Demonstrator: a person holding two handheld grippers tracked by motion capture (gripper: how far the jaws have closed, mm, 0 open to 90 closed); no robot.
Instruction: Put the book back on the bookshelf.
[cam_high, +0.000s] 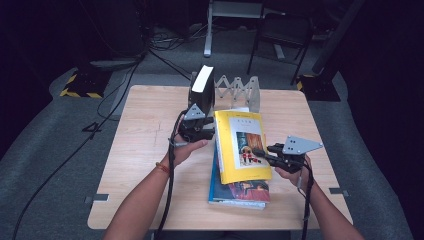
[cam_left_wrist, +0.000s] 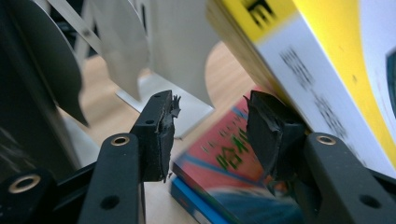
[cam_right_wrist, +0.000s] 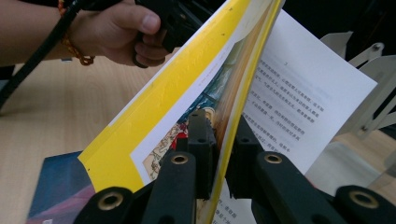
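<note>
While the right gripper (cam_right_wrist: 219, 154) pinches the front cover of the yellow book (cam_high: 241, 145) between its fingers (cam_right_wrist: 200, 140), the cover lifts away from the printed pages (cam_right_wrist: 299, 93) behind it. That book lies on top of a short stack near the person's edge of the wooden surface (cam_high: 145, 145), with a red-covered book (cam_left_wrist: 224, 154) and a blue book (cam_high: 216, 192) beneath it. I judge the yellow book a light paperback: its cover is thin and bends easily, so a grip on the cover alone would let the page block sag and could crease or tear at the hinge. A hold across the spine or the whole thickness looks safer. Its glossy cover may also slip under the pads.

Further in, the left gripper (cam_left_wrist: 210, 135) has its fingers (cam_left_wrist: 159, 135) partly apart with nothing pressed between them; the yellow book's spine edge sits just beside the right-hand finger. Beyond, a metal accordion book rack (cam_high: 237, 90) stands at the far edge, and a dark book (cam_high: 202, 90) stands upright at its left end; the other slots look unfilled.
</note>
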